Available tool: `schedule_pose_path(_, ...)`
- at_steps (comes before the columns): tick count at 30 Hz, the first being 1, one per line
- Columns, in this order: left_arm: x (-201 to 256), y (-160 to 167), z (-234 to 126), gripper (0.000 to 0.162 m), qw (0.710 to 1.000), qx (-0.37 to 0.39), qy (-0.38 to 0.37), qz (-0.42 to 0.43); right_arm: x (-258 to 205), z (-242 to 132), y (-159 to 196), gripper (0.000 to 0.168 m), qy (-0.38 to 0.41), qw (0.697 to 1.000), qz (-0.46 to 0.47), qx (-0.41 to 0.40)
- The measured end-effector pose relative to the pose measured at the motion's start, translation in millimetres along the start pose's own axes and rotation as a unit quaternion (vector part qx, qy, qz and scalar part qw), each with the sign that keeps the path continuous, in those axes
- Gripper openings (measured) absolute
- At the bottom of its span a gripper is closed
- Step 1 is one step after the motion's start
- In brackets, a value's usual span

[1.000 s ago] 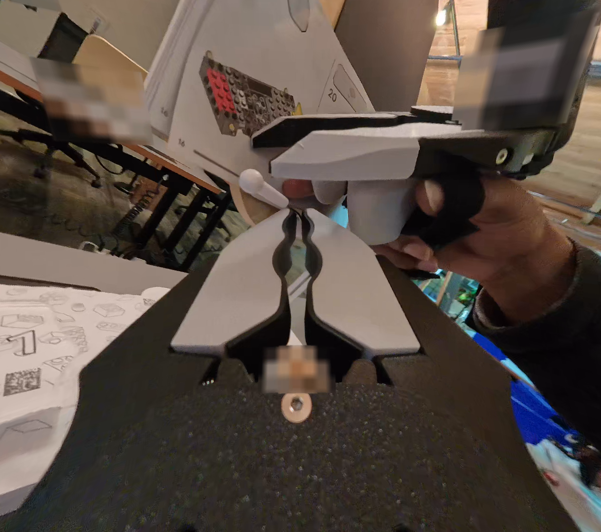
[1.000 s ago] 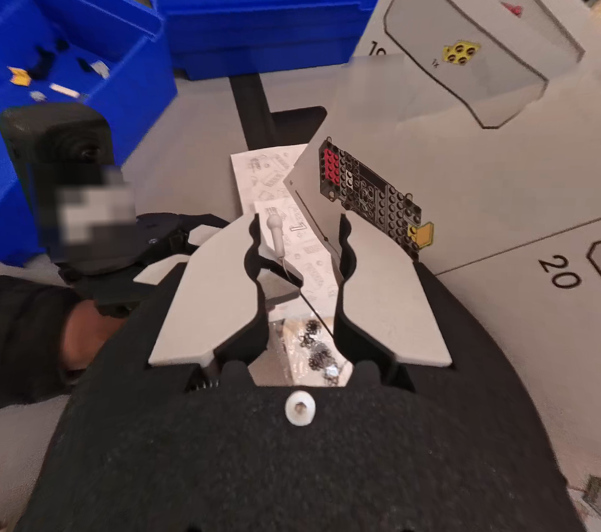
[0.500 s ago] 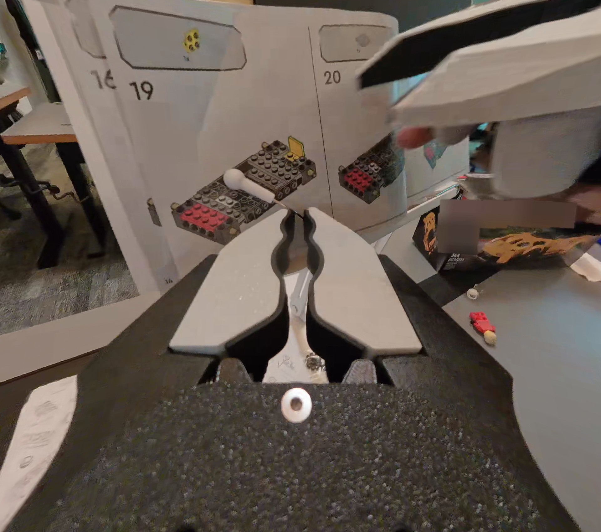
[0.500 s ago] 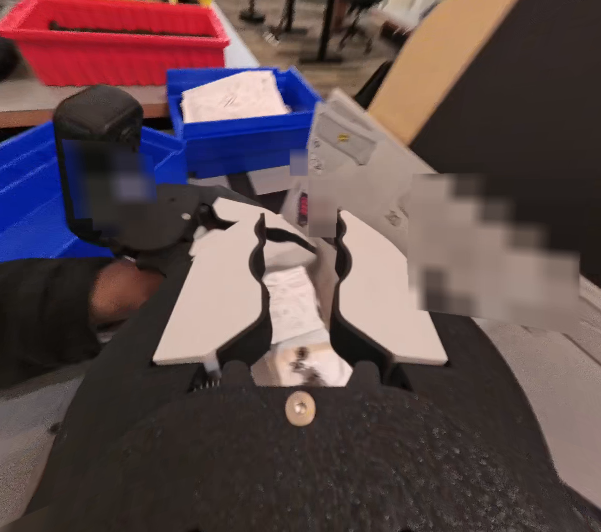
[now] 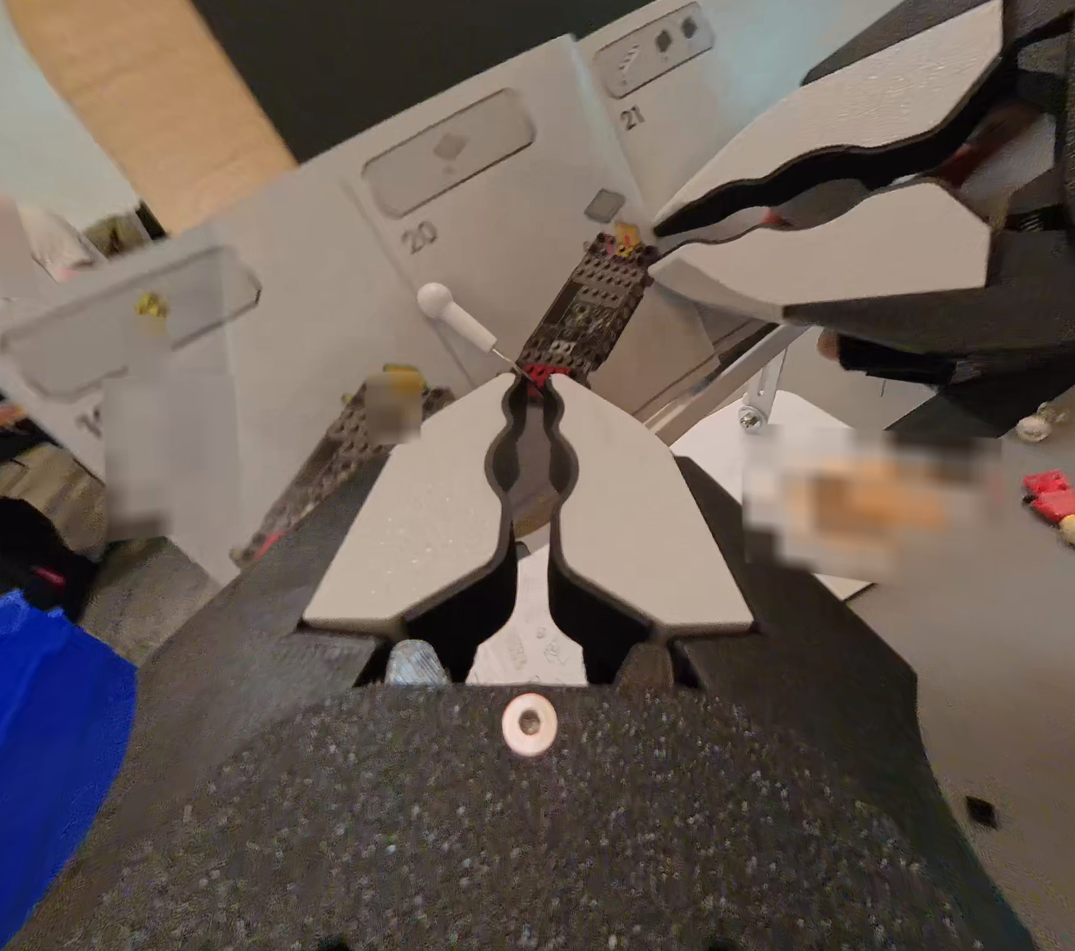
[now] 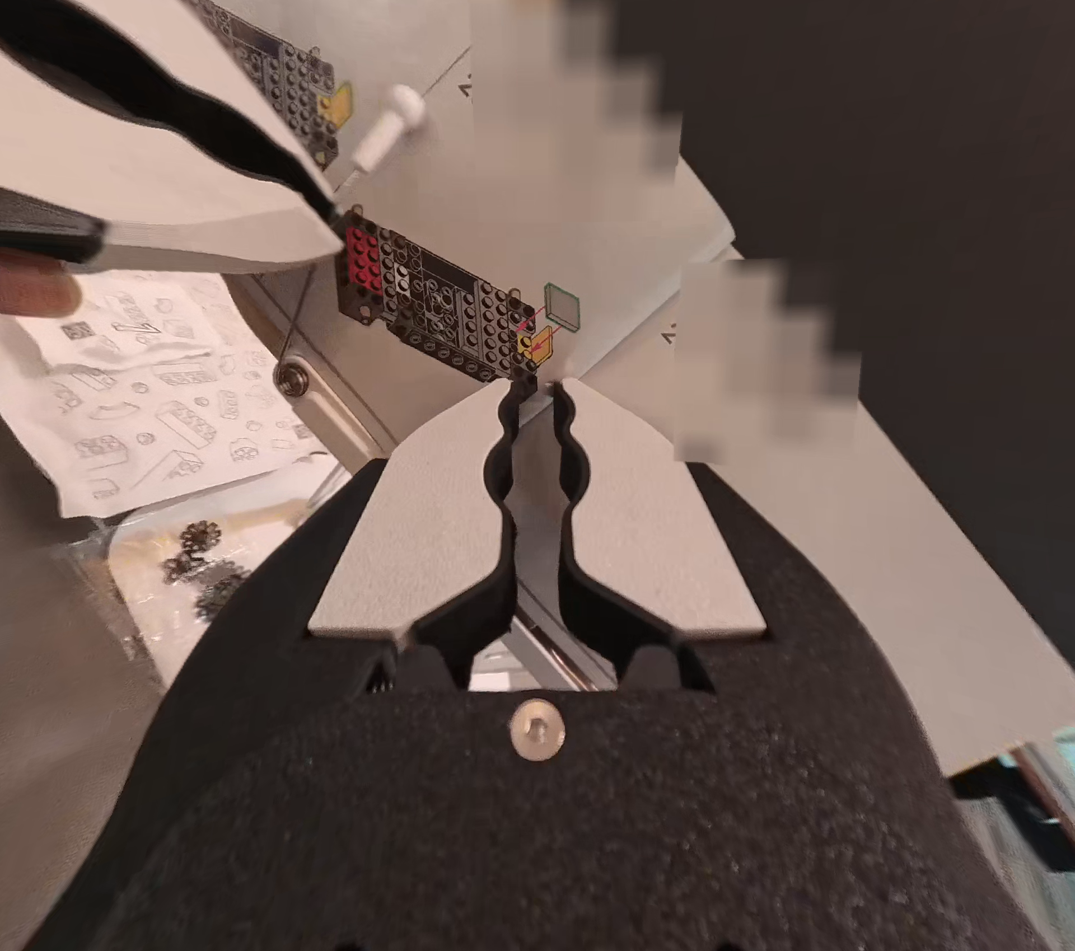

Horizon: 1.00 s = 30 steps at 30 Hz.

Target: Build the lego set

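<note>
On booklet [image 5: 326,295] page, right gripper [image 6: 534,383] now pinching

Soft, even indoor light, no hard shadows or glare. Strong fisheye bending at edges. Motion blur left of the left gripper [image 5: 532,388] smears the white paper instruction booklet [image 5: 279,295]; centre sharper.

Printed step numbers on instruction booklet [image 5: 326,295]; content not given.

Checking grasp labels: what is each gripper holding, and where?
Left gripper pinches the page-holder wire below its white tip. Right gripper seemingly pinches the booklet page at its lower edge.
</note>
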<state>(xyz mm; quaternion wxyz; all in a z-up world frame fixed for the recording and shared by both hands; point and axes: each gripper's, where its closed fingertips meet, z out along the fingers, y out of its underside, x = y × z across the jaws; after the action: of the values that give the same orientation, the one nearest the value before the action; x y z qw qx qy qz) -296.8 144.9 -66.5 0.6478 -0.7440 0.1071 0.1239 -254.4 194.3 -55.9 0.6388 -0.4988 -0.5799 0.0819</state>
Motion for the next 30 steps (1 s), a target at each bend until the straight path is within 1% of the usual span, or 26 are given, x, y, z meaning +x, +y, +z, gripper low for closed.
schedule_pose_path(2, 8.1, -6.1, 4.0, 0.004, 0.999, 0.006, 0.0, 0.049, -0.8, 0.7, -0.6, 0.01, 0.015, 0.999, -0.03, 0.002)
schedule_pose_path(4, 17.7, -10.4, 9.5, 0.003, 0.993, 0.009, -0.001, 0.117, -0.7, 1.4, -1.1, 0.01, 0.023, 0.999, -0.041, 0.006)
schedule_pose_path(7, 36.6, -11.7, 18.9, 0.001, 0.975, 0.002, 0.015, 0.222, 0.1, 1.4, -0.9, 0.011, 0.012, 1.0, -0.01, 0.023)
schedule_pose_path(10, 41.2, -9.6, 24.9, 0.001, 0.957, -0.004, 0.01, 0.291, 1.7, 1.3, 2.3, 0.011, -0.004, 0.999, 0.023, 0.03)
schedule_pose_path(13, 43.5, -8.3, 24.5, 0.001, 0.951, -0.004, 0.033, 0.309, 5.0, -2.6, 5.1, 0.013, -0.024, 0.998, 0.056, 0.033)
schedule_pose_path(17, 42.5, -6.9, 27.0, 0.001, 0.944, -0.027, 0.031, 0.329, 12.1, -12.8, 7.9, 0.015, -0.034, 0.995, 0.083, 0.036)
schedule_pose_path(19, 42.6, -7.0, 26.9, 0.001, 0.943, -0.033, 0.029, 0.329, 6.5, -16.5, 14.3, 0.012, -0.049, 0.996, 0.066, 0.025)
schedule_pose_path(23, 42.1, -7.5, 25.9, 0.001, 0.947, -0.031, 0.032, 0.317, -13.1, -15.3, 23.6, 0.004, -0.035, 0.999, -0.033, 0.014)
schedule_pose_path(26, 39.1, -9.3, 23.4, 0.002, 0.953, -0.013, 0.029, 0.3, -14.4, -8.9, 17.3, 0.002, -0.009, 0.999, -0.027, 0.021)
schedule_pose_path(27, 37.9, -9.8, 22.7, 0.002, 0.955, -0.009, 0.029, 0.296, -16.8, -6.4, 15.5, 0.0, -0.011, 0.999, -0.029, 0.022)
schedule_pose_path(30, 37.0, -10.5, 21.0, 0.002, 0.948, 0.011, 0.036, 0.316, -23.6, -1.2, 12.8, 0.0, -0.006, 0.998, -0.053, 0.033)
